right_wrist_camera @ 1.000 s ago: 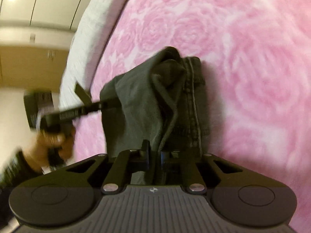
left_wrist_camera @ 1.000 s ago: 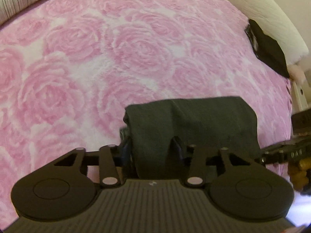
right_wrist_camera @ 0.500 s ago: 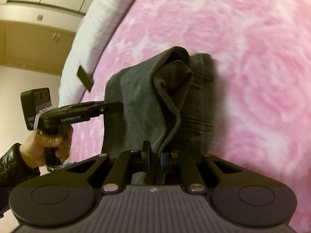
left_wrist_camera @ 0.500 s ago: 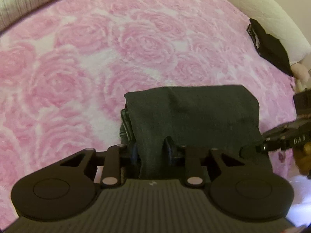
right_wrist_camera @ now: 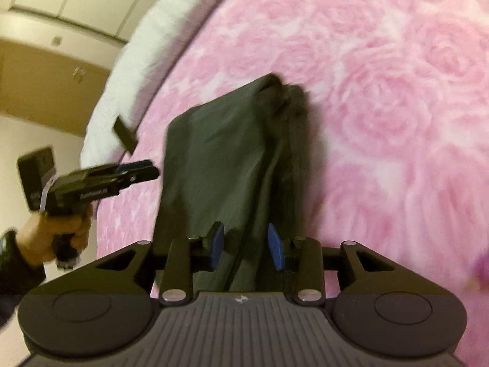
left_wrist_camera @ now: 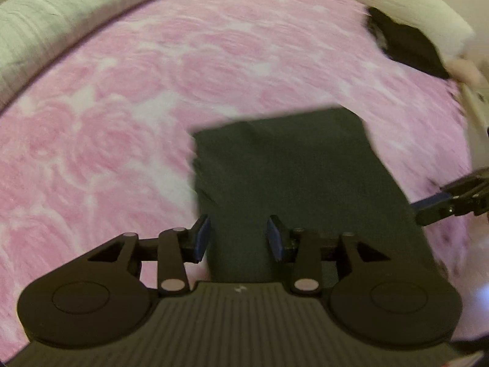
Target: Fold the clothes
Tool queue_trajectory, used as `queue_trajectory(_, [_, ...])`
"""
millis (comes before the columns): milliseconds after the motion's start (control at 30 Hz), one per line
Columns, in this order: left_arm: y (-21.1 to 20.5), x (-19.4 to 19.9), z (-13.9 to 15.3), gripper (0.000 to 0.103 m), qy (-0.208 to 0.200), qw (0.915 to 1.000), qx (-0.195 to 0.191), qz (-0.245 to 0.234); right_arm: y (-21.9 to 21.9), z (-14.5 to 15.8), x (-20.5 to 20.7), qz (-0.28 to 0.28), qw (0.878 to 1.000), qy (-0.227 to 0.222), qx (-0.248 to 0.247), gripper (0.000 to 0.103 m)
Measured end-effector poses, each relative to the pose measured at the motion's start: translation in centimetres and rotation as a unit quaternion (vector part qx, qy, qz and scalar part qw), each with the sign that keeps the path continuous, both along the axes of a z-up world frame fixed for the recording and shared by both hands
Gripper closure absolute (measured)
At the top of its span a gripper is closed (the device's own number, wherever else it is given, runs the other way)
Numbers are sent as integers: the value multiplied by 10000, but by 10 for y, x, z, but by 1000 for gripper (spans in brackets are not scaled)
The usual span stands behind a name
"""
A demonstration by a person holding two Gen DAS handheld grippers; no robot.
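1. Pink rose-patterned blanket (left_wrist_camera: 128,128) across nearly the whole of both views, bordered by a pale quilted pillow (left_wrist_camera: 52,27) at the upper left of the left wrist view.
2. Dark grey folded garment (left_wrist_camera: 293,171) flat on the blanket, centre of the left wrist view, a stacked edge of layers along the right side in the right wrist view (right_wrist_camera: 214,165).
3. Left gripper (left_wrist_camera: 238,238) low in its frame, jaws opening, blue pads clear of the cloth seen between them.
4. Right gripper (right_wrist_camera: 246,246) likewise opening, pads apart, the garment's folded edge between them, not pinched.
5. Black item (left_wrist_camera: 406,46) at upper right, against the pillow.
6. Hand (right_wrist_camera: 58,229) on the left gripper's handle, lower left of the right wrist view.
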State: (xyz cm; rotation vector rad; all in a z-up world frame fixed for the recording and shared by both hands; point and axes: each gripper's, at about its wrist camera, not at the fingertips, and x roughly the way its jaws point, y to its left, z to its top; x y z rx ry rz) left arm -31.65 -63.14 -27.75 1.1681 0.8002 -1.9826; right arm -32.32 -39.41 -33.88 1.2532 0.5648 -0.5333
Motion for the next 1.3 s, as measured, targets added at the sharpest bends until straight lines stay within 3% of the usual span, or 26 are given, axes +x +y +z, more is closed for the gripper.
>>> queue_trajectory(67, [20, -6, -13, 68, -83, 9995, 119, -286, 33, 11, 2, 224, 9995, 125, -180, 64])
queue_trajectory(133, [30, -11, -35, 67, -381, 9981, 90, -466, 59, 13, 19, 458, 9978, 360, -319, 49])
queue_trajectory(167, [31, -11, -45, 66, -416, 9980, 94, -472, 70, 9, 23, 589, 9961, 528, -396, 49])
queue_trajectory(200, [30, -9, -52, 66, -394, 9982, 119, -435, 79, 4, 27, 687, 9942, 688, -466, 53])
queue_trajectory(233, [28, -8, -58, 66, -354, 9985, 142, -382, 85, -2, 29, 716, 9930, 801, -487, 64])
queue_trajectory(300, [26, -6, -58, 69, -333, 9987, 134, -368, 86, -17, 16, 395, 9960, 751, -266, 80])
queue_trajectory(467, [27, -2, -54, 70, -372, 9983, 112, -429, 87, -51, -24, -456, 9977, 205, 469, 87])
queue_trajectory(567, [27, 6, -38, 68, -372, 9991, 91, -193, 89, -39, -20, -518, 9976, 257, 380, 75])
queue_trajectory(633, [31, 21, -26, 64, -257, 9996, 128, 39, 92, -24, -17, -525, 9978, 354, 200, 50])
queue_trajectory(700, [35, 41, -22, 56, -95, 9989, 313, 349, 102, -9, -22, -598, 9973, 428, -18, 40])
queue_trajectory(867, [46, 77, -49, 53, 260, 9895, 1067, 941, 108, -25, -21, -601, 9975, 379, 1, 29])
queue_trajectory(967, [49, 89, -66, 53, 518, 9812, 1345, 1280, 101, -45, -9, -411, 9978, 515, -87, 18])
queue_trajectory(1033, [48, 91, -69, 55, 638, 9779, 1443, 1372, 95, -58, -8, -459, 9984, 318, 51, 13])
queue_trajectory(1067, [48, 91, -69, 57, 670, 9773, 1473, 1365, 93, -61, -7, -475, 9985, 230, 132, 14])
queue_trajectory(1100, [49, 91, -69, 62, 691, 9772, 1496, 1339, 91, -63, -6, -474, 9985, 133, 221, 26])
queue_trajectory(1133, [49, 90, -69, 66, 712, 9769, 1522, 1322, 90, -65, -4, -443, 9985, 47, 321, 44])
queue_trajectory(1167, [49, 88, -69, 69, 733, 9765, 1549, 1310, 89, -65, -2, -451, 9982, 52, 401, 46])
queue_trajectory(1233, [51, 83, -65, 76, 704, 9780, 1526, 1238, 86, -65, 0, -453, 9974, 55, 553, 68])
queue_trajectory(1300, [56, 77, -61, 79, 631, 9801, 1472, 1172, 80, -59, 0, -369, 9971, 14, 665, 79])
